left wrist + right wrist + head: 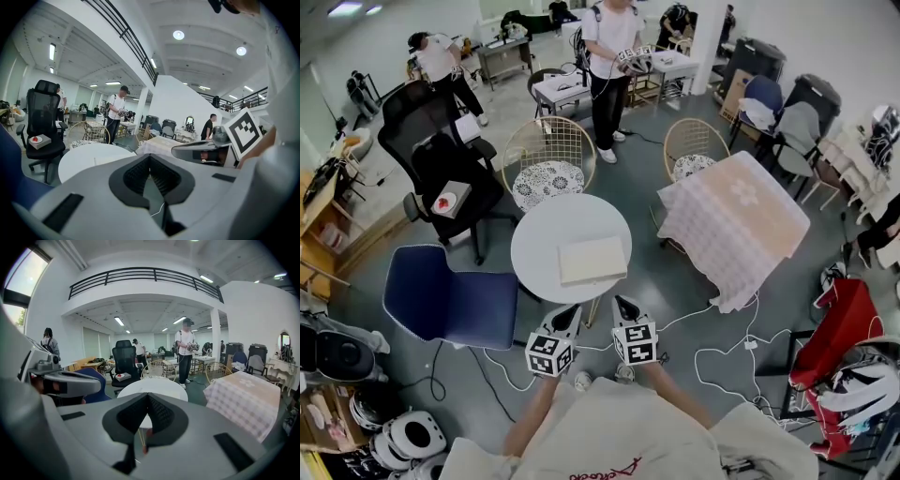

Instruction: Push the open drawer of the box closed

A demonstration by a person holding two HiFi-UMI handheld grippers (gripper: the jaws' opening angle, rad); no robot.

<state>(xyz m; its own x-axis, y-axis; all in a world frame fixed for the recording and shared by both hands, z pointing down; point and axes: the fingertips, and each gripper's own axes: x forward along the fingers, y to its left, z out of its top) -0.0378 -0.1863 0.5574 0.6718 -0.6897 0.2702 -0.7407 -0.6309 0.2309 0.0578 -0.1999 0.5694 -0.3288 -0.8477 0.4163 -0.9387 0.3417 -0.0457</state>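
Note:
A flat cream box (592, 260) lies on the round white table (546, 234), toward its near right side. From here I cannot make out its drawer. My left gripper (570, 314) and right gripper (622, 305) hang side by side just short of the table's near edge, not touching the box. In the left gripper view the left gripper (150, 157) has its pads together with nothing between them, and the table (84, 159) lies ahead. The right gripper (148, 396) is likewise shut and empty, pointing at the table (154, 386).
A blue chair (445, 295) stands left of the table, and a black office chair (441, 159) behind that. Two wire chairs (548, 155) (694, 150) stand beyond. A cloth-covered table (736, 220) is at the right. Cables (722, 347) trail on the floor. A person (609, 56) stands farther back.

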